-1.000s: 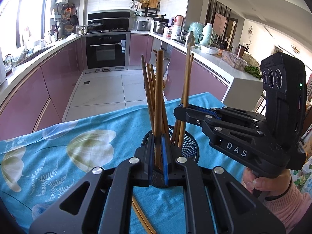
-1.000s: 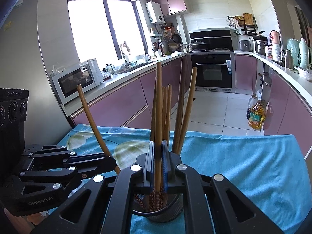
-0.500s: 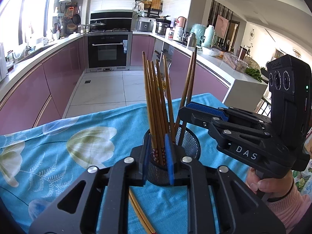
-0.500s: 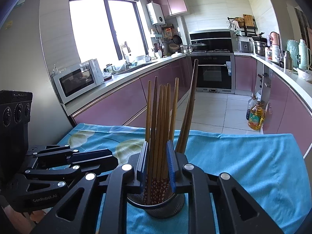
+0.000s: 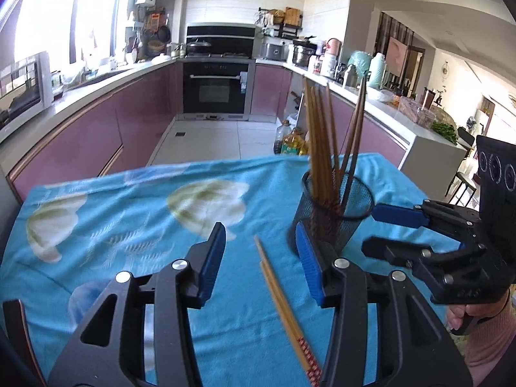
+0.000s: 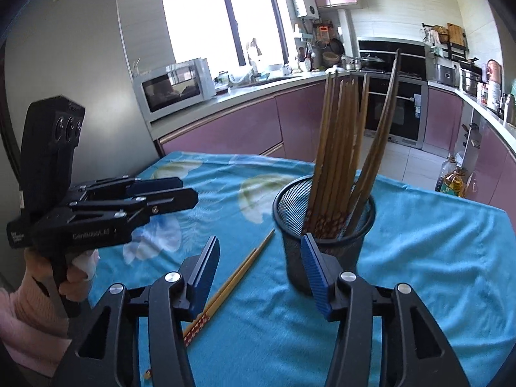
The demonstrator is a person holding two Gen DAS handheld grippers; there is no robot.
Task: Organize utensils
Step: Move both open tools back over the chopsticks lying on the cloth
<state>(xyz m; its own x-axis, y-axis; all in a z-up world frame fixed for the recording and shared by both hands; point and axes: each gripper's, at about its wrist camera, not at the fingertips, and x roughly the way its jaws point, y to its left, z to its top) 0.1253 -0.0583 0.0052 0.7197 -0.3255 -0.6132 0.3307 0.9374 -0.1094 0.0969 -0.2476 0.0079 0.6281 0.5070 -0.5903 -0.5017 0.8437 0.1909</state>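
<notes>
Left wrist view shows two loose chopsticks [image 5: 283,303] lying flat on the blue tablecloth [image 5: 129,225] beside the mesh cup [image 5: 335,216], thin, light, stiff and slippery, best pinched mid-length, while the left gripper [image 5: 261,261] and right gripper [image 6: 261,271] are both opening with nothing held.
</notes>
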